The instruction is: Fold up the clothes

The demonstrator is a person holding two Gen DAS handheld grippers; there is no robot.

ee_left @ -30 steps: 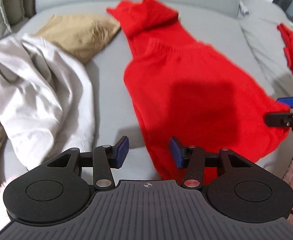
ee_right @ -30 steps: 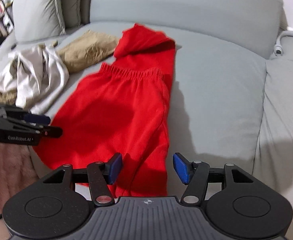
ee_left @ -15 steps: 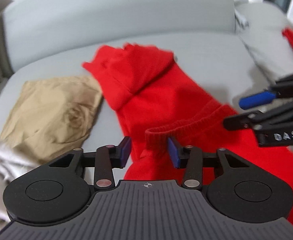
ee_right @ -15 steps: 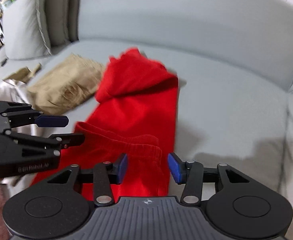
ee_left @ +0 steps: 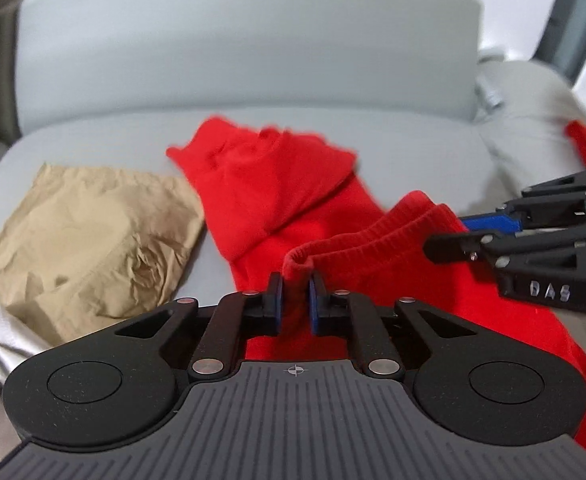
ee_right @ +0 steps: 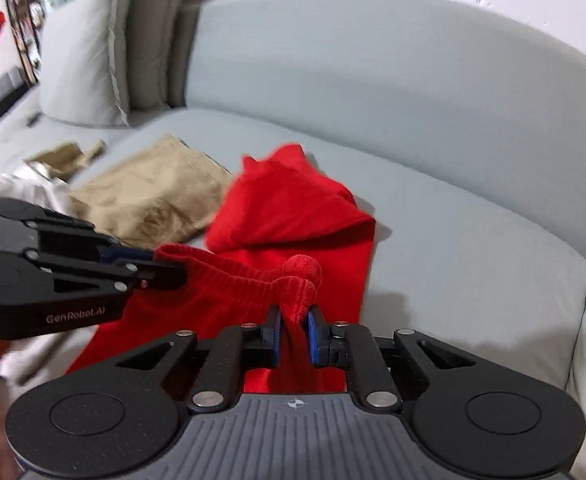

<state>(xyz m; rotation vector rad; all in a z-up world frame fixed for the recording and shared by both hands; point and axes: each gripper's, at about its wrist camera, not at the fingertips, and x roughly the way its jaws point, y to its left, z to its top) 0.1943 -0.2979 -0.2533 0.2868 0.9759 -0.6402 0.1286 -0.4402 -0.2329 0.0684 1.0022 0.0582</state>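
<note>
Two grippers pinch the same ribbed waistband of a pair of red trousers spread on the seat of a grey sofa. The left gripper has its blue pads clenched on one corner of the band, its jaws having just eased slightly wider with the cloth still between them. The right gripper grasps the other corner, its jaws having just closed further on a bunched knob of red knit that bulges above the pads. Between the two, the waistband is lifted off the cushion and sags in a soft, ridged fold. Beyond it, the legs run toward the backrest, and their far end is doubled back on itself in a thick, rumpled flap. The fabric is a bright, plain red, heavy and fleecy-looking. Just beside the trousers lies a crumpled tan garment, and a pale, whitish cloth is heaped near the sofa's front edge.
</note>
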